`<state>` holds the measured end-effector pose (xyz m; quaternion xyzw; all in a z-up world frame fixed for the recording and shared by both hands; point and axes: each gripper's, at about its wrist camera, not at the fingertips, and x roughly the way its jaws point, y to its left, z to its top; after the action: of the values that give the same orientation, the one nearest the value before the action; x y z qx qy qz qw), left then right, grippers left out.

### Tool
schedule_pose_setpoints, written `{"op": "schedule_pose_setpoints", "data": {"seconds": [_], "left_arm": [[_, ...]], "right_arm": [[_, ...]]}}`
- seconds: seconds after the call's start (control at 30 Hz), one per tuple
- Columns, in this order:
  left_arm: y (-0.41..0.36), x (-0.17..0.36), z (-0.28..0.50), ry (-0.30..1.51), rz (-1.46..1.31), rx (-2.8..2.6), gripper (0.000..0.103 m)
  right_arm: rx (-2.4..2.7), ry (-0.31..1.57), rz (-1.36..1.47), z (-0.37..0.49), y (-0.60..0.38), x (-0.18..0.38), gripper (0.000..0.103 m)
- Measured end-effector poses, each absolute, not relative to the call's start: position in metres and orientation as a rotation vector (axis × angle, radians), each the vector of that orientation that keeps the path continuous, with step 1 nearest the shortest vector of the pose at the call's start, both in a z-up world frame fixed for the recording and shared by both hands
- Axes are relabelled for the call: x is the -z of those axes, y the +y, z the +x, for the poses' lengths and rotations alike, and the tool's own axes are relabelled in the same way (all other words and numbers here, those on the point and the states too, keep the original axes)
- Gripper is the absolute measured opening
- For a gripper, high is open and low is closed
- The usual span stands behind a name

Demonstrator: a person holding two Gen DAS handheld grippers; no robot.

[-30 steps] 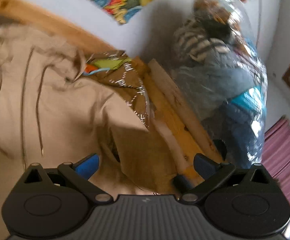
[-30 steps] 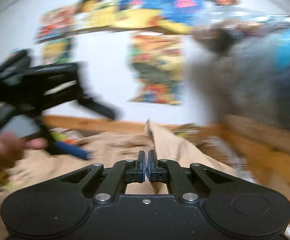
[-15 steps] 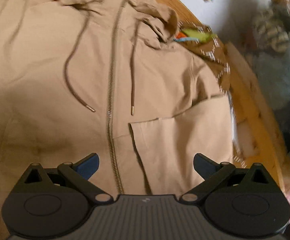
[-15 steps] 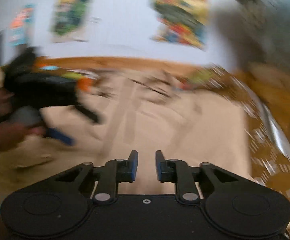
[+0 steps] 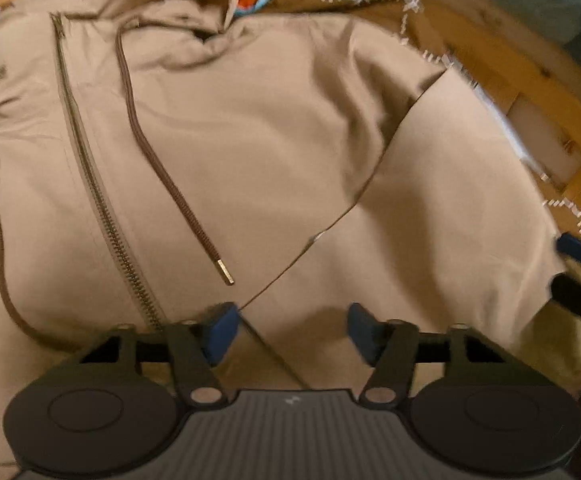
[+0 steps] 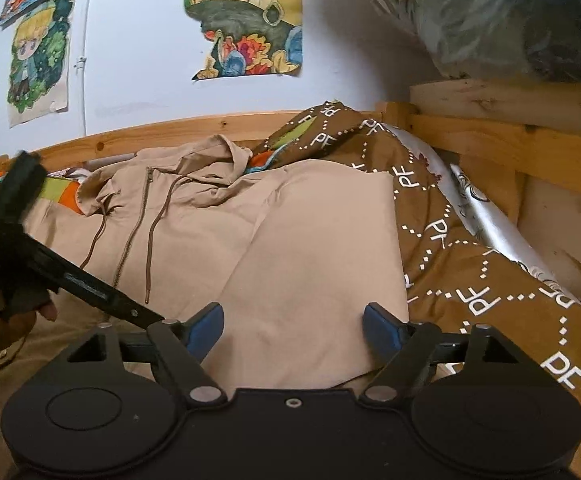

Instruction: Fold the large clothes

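A beige zip-up hoodie (image 5: 250, 128) lies front-up on the bed, with a brown drawstring (image 5: 170, 184) and a metal zipper (image 5: 102, 208) running down it. Its right sleeve (image 5: 430, 216) is folded across the body. My left gripper (image 5: 290, 330) hovers open just above the lower part of the folded sleeve, holding nothing. In the right wrist view the same hoodie (image 6: 218, 216) spreads ahead, and my right gripper (image 6: 294, 328) stands open over the folded sleeve (image 6: 322, 272), empty. The left gripper tool (image 6: 50, 268) and a hand (image 6: 10, 312) show at the left.
A brown patterned duvet (image 6: 470, 272) lies to the right of the hoodie. A wooden bed frame (image 6: 510, 136) runs along the back and right. A clear bag of clothes (image 6: 490, 16) sits on the frame. Drawings (image 6: 246, 20) hang on the white wall.
My right gripper went from shut on the sleeve to open, leaving the sleeve folded across the hoodie. My left gripper swung down over the garment and stayed open.
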<state>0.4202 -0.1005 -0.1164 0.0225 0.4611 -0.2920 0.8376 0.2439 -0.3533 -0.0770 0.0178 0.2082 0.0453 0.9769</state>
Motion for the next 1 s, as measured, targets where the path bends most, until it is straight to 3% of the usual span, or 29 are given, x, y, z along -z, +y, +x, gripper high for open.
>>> {"op": "schedule_pose_setpoints", "data": {"seconds": [0.23, 0.37, 0.4, 0.43, 0.5, 0.6, 0.67, 0.73, 0.77, 0.8, 0.83, 0.9, 1.0], "left_arm": [[-0.091, 0.116, 0.429, 1.023, -0.012, 0.515, 0.002], [-0.088, 0.107, 0.42, 0.973, -0.01, 0.509, 0.001], [-0.089, 0.103, 0.417, 0.946, 0.015, 0.518, 0.01], [-0.091, 0.1, 0.415, 0.917, 0.046, 0.525, 0.039], [-0.097, 0.096, 0.416, 0.904, 0.067, 0.553, 0.081], [-0.109, 0.098, 0.424, 0.899, 0.112, 0.626, 0.082], [-0.12, 0.107, 0.431, 0.976, 0.181, 0.642, 0.075], [-0.13, 0.112, 0.43, 0.979, 0.273, 0.654, 0.06], [-0.133, 0.112, 0.427, 0.969, 0.311, 0.659, 0.051], [-0.135, 0.111, 0.426, 0.97, 0.322, 0.664, 0.03], [-0.135, 0.11, 0.426, 0.983, 0.314, 0.646, 0.018], [-0.133, 0.106, 0.427, 1.002, 0.275, 0.606, 0.007], [-0.126, 0.091, 0.418, 0.972, 0.215, 0.555, 0.001]], "right_arm": [[-0.066, 0.424, 0.085, 0.25, -0.359, 0.076, 0.081], [-0.057, 0.424, 0.096, 0.248, -0.36, 0.075, 0.081], [-0.056, 0.424, 0.105, 0.247, -0.361, 0.074, 0.081], [-0.054, 0.418, 0.119, 0.246, -0.362, 0.074, 0.081], [-0.057, 0.422, 0.132, 0.245, -0.364, 0.074, 0.081], [-0.062, 0.419, 0.136, 0.246, -0.366, 0.074, 0.083], [-0.065, 0.418, 0.138, 0.248, -0.367, 0.075, 0.083], [-0.063, 0.419, 0.145, 0.249, -0.368, 0.075, 0.083], [-0.063, 0.417, 0.149, 0.249, -0.369, 0.074, 0.084], [-0.062, 0.414, 0.151, 0.249, -0.369, 0.074, 0.084], [-0.06, 0.412, 0.152, 0.249, -0.369, 0.074, 0.084], [-0.061, 0.411, 0.151, 0.249, -0.369, 0.073, 0.084], [-0.065, 0.405, 0.138, 0.247, -0.366, 0.072, 0.084]]}}
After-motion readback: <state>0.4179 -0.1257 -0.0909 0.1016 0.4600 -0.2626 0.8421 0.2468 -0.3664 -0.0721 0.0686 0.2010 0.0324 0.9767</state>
